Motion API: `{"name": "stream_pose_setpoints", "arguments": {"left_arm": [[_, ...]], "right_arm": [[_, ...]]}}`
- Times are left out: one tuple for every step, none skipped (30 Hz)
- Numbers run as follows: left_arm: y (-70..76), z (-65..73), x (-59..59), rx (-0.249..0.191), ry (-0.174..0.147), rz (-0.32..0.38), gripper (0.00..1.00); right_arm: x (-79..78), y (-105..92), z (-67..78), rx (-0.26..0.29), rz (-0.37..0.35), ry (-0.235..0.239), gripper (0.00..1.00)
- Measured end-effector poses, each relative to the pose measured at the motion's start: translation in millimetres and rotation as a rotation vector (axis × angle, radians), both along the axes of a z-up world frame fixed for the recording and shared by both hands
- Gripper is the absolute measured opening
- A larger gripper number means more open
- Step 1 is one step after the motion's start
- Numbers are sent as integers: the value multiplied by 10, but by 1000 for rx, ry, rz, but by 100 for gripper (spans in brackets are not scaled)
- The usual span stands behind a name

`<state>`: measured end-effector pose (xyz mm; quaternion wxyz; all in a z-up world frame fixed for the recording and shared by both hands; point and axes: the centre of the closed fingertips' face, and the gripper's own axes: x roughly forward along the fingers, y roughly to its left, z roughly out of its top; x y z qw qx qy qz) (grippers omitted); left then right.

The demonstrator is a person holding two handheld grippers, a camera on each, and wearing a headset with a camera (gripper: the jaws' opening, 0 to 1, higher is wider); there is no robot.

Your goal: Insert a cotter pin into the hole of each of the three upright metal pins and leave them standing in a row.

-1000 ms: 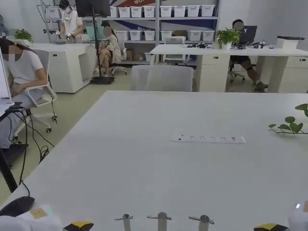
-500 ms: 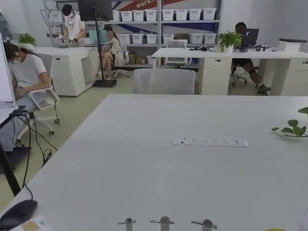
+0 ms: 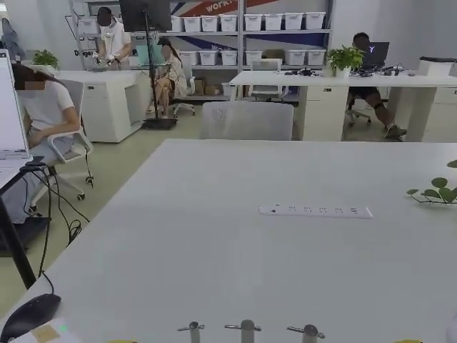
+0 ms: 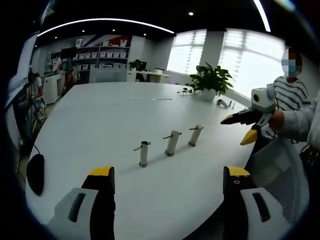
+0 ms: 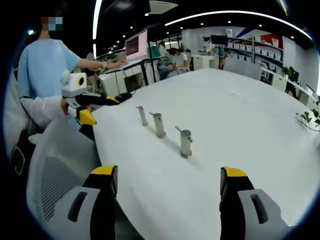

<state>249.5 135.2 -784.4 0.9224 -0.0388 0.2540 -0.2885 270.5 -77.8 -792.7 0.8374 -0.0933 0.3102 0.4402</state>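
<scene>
**Three pins stand in a row, both grippers open**

The room is an open office with white desks, shelves of white bins (image 3: pixel 250 20) on the far wall, and several persons sitting or standing at the back. A large white tabletop (image 3: pixel 214 250) carries all the work, and a grey chair (image 3: pixel 246 118) stands behind its far edge.

The left gripper (image 4: pixel 169 172) is held at the near edge of the tabletop. Its two yellow-tipped jaws are wide apart and there is nothing between them. The right gripper (image 5: pixel 169 172) is also at the near edge, with jaws far apart and nothing between them. Each gripper comes into the other's view from the side, held in a hand beside the table edge.

A white power strip (image 3: pixel 315 211) lies flat around the middle of the tabletop, a little toward the right edge. A black mouse (image 3: pixel 28 314) rests at the near left corner. A green plant sprig (image 3: pixel 435 193) reaches in over the right edge.

The three metal pins (image 3: pixel 247 330) stand upright in a straight row close to the near edge, at its middle, apart from each other and from both grippers. Near the top of each pin a thin cotter pin (image 4: pixel 166 136) sticks out sideways.
</scene>
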Motion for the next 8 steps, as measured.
{"name": "stream_pose_setpoints", "arguments": {"left_arm": [[-1, -4, -4, 1, 1, -1, 90], [-2, -5, -6, 1, 1, -1, 90], [-1, -7, -8, 0, 2, -1, 89], [0, -9, -9, 0, 3, -2, 89], [2, -8, -9, 0, 3, -1, 89], [6, -4, -8, -1, 2, 0, 89], [8, -1, -6, -1, 0, 1, 89], [11, 2, -5, -1, 0, 2, 89]], "right_arm": [[-3, -2, -1, -1, 0, 1, 86], [-5, -3, -1, -1, 1, 1, 86], [-5, -2, -1, 0, 1, 1, 86], [-7, -3, -3, 0, 1, 2, 86], [-7, -5, -6, -3, 2, 2, 86], [-9, -5, -9, -4, 2, 2, 86], [-11, -3, -9, -3, 2, 3, 86], [-12, 2, -10, -2, 3, 4, 86]]}}
